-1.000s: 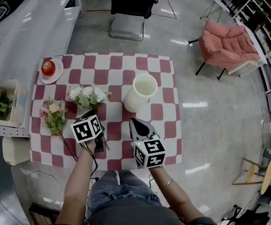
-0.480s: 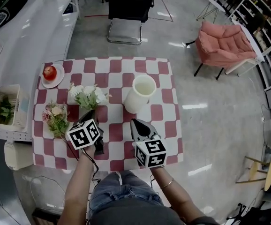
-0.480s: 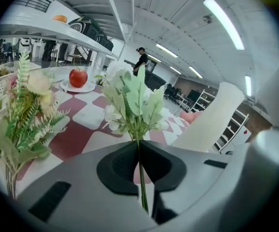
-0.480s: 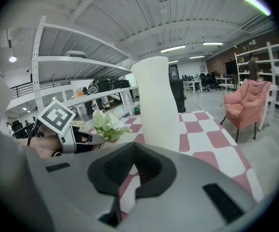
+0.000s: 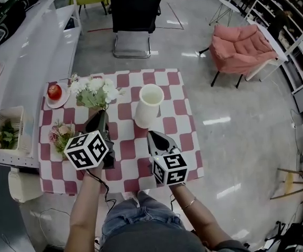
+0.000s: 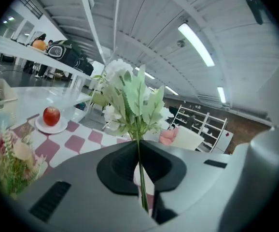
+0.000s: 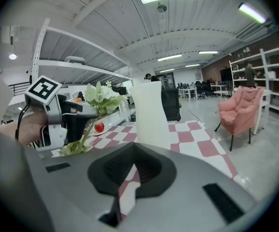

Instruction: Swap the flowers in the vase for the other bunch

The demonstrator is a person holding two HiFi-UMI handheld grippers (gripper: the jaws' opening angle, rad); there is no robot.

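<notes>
L gripper point(image 5: 101, 115) clamped on white bunch point(image 5: 94, 86) stems, R gripper point(image 5: 152, 136) closed, empty, vase point(image 5: 143, 117) empty

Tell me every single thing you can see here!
Table: one, red-and-white checked, centre.
Vase: one, white, empty, on the table.
White flowers: one bunch, held above the table.
Pink flowers: one bunch, lying at the table's left.
Apple: one, red, on a white plate, table's far-left corner.
Office chair: one, black, beyond the table.
Armchair: one, pink, far right.
Basket: one, white, left counter.
Left hand-held gripper: one, grey, shut on white flowers' stem.
Right hand-held gripper: one, grey, shut, empty.
</notes>
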